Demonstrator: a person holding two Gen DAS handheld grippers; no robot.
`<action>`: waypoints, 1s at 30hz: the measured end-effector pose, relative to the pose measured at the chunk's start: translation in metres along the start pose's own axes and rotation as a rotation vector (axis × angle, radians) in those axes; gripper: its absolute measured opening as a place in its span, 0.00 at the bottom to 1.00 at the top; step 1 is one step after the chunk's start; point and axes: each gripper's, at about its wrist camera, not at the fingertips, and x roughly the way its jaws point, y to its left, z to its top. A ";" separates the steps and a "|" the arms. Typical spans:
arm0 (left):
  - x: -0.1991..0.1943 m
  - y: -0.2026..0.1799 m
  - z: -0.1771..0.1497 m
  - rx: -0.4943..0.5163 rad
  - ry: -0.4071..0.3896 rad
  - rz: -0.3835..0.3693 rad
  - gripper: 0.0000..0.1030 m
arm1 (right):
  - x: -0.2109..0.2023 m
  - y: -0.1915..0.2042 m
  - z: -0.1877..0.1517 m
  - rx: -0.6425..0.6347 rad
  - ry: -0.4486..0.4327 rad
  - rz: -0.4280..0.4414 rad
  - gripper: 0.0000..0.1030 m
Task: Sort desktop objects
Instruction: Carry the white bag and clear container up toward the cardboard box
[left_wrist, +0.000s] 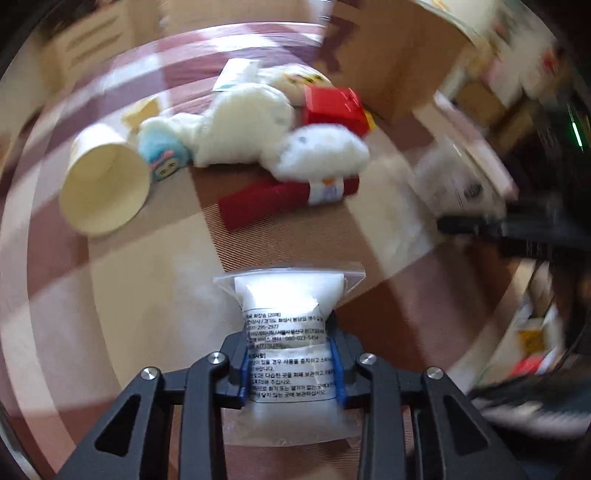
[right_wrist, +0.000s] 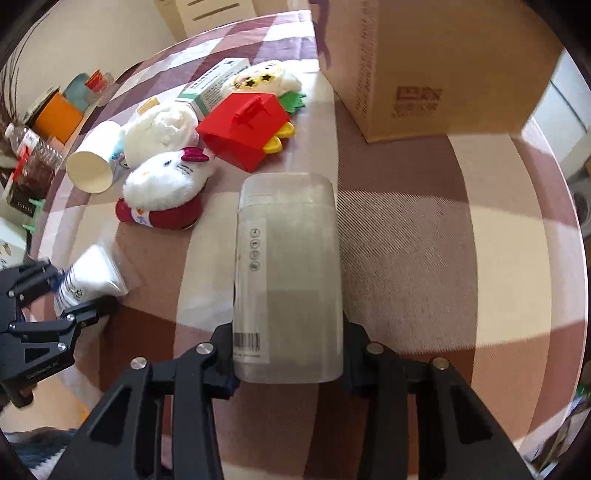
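My left gripper (left_wrist: 290, 363) is shut on a clear zip bag of white cotton pads (left_wrist: 288, 332) with a printed label, held over the checked tablecloth; it also shows at the left of the right wrist view (right_wrist: 92, 275). My right gripper (right_wrist: 288, 363) is shut on a frosted translucent plastic box (right_wrist: 288, 273) with a barcode label; that box appears blurred at the right of the left wrist view (left_wrist: 458, 181). Ahead lie white plush toys (right_wrist: 170, 177), a red plastic box (right_wrist: 243, 129) and a tipped paper cup (right_wrist: 92, 164).
A large cardboard box (right_wrist: 424, 62) stands at the back right of the table. A green-and-white carton (right_wrist: 214, 85) lies behind the plush toys. Bottles and an orange container (right_wrist: 55, 118) sit beyond the table's left edge. The left wrist view is motion-blurred.
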 end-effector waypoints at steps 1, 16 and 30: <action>-0.009 0.005 0.005 -0.053 -0.016 -0.006 0.31 | -0.009 -0.001 -0.001 0.009 -0.011 -0.004 0.39; -0.193 -0.042 0.188 -0.044 -0.526 0.224 0.31 | -0.227 -0.027 0.063 0.146 -0.532 -0.154 0.39; -0.220 -0.127 0.281 0.062 -0.595 0.125 0.31 | -0.324 -0.043 0.114 0.164 -0.799 -0.243 0.39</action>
